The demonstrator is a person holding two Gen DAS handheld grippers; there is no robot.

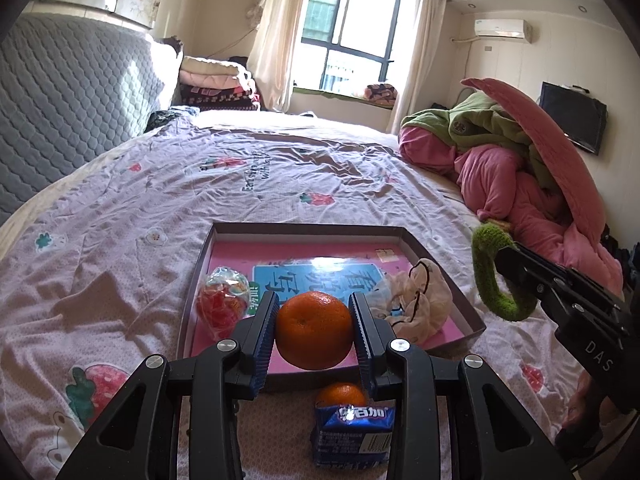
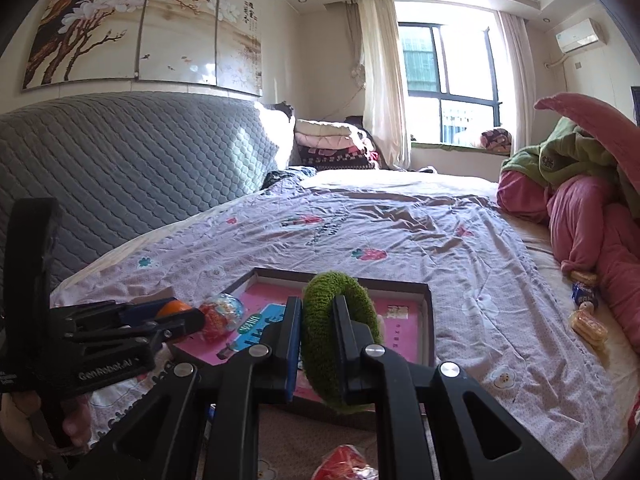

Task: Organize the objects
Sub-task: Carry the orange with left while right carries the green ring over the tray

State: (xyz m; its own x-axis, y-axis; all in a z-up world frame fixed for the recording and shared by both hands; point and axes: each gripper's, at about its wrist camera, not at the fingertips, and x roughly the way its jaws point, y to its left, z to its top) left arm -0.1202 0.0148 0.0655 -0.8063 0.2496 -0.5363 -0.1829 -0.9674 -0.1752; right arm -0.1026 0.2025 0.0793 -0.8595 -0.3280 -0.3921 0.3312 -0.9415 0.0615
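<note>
A shallow box [image 1: 440, 264] [image 2: 426, 320] with a pink inside lies on the bedspread. In it sit a clear packet of red sweets [image 1: 222, 304] [image 2: 218, 316] and a beige cloth bundle [image 1: 420, 300]. My left gripper [image 1: 314, 326] [image 2: 188, 318] is shut on an orange [image 1: 314, 330] [image 2: 172, 307] held above the box's near edge. My right gripper [image 2: 316, 344] [image 1: 504, 258] is shut on a fuzzy green ring [image 2: 336, 332] [image 1: 494, 280] over the box's right side. A second orange [image 1: 340, 394] and a blue snack packet [image 1: 352, 432] lie on the bed just below the left gripper.
A heap of pink and green quilts [image 1: 520, 168] [image 2: 592, 200] fills the bed's right side, with small snack packets [image 2: 588, 320] beside it. A grey quilted headboard [image 2: 140, 168] stands left. A red packet [image 2: 344, 462] lies under the right gripper. A hand [image 2: 48, 420] holds the left gripper.
</note>
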